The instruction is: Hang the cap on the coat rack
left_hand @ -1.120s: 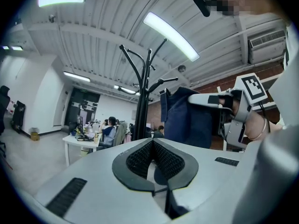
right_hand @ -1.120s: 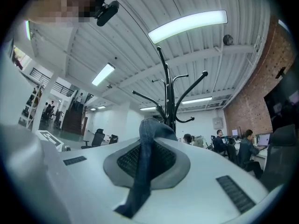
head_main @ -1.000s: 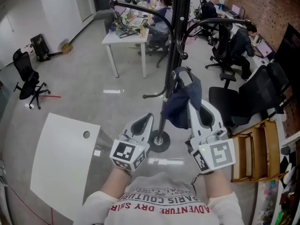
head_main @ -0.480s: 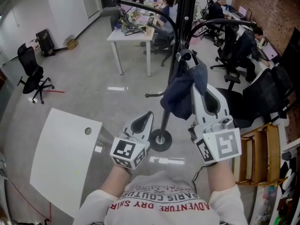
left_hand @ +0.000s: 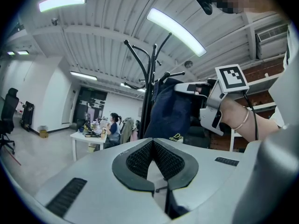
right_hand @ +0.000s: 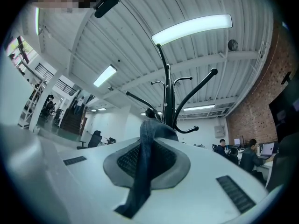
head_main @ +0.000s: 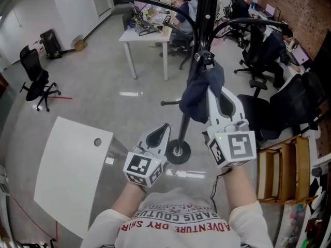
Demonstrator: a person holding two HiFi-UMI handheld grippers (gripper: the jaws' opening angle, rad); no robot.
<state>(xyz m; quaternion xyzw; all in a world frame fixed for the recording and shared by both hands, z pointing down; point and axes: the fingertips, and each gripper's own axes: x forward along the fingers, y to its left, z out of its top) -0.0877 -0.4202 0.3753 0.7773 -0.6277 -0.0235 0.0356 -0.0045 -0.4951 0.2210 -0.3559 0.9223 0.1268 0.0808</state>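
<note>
Over grey floor (head_main: 103, 71), cap (head_main: 201, 89) hides the coat rack (head_main: 206, 14) mid-pole.

- Glossy grey floor (head_main: 93, 81), with pale reflections of light on it.
- White table (head_main: 67, 180) at lower left, with a round hole near one corner.
- Cluttered white desk (head_main: 150, 35) further back, people (head_main: 182, 6) seated at it.
- Lone black office chair (head_main: 35, 81) at left.
- More black chairs (head_main: 282, 105) at right.
- Brick wall (head_main: 305, 6) on the right, white wall (head_main: 67, 4) on the left.
- Ribbed white ceiling (right_hand: 140, 45) with a lit tube light (right_hand: 191, 28).
</note>
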